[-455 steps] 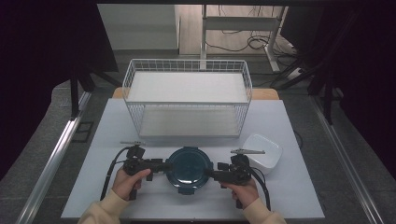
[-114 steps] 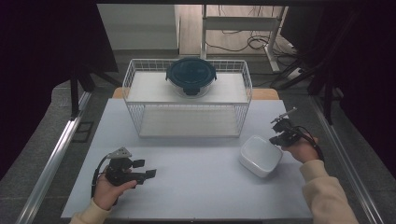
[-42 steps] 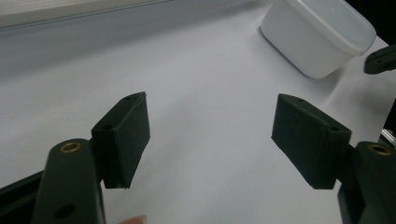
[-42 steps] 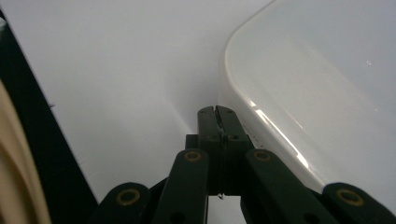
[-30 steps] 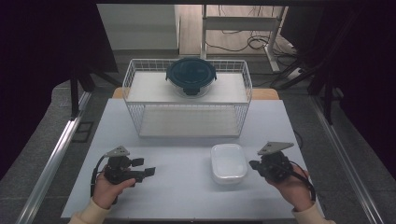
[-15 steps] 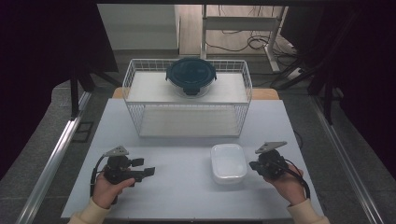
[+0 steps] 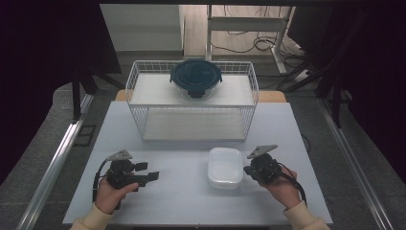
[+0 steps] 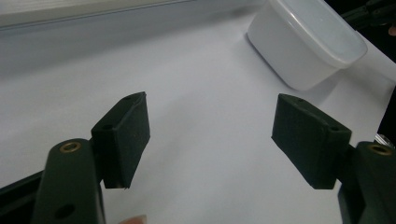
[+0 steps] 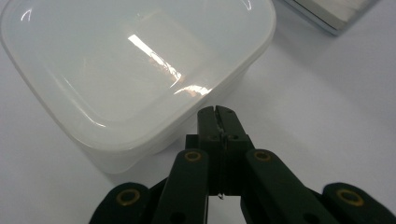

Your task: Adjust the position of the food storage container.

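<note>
White table, milky lidded plastic tub, right claw closed beside it, left claw open

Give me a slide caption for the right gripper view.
Shut right gripper beside the white lidded tub on the table.

Container at the table's near edge, flanked by two grippers

The lidded plastic container sits on the table in front of the wire basket, toward its right end; a round lidded bowl rests atop the basket at the back. The right gripper lies just beside the container's right side, the left gripper well apart at left.
</note>
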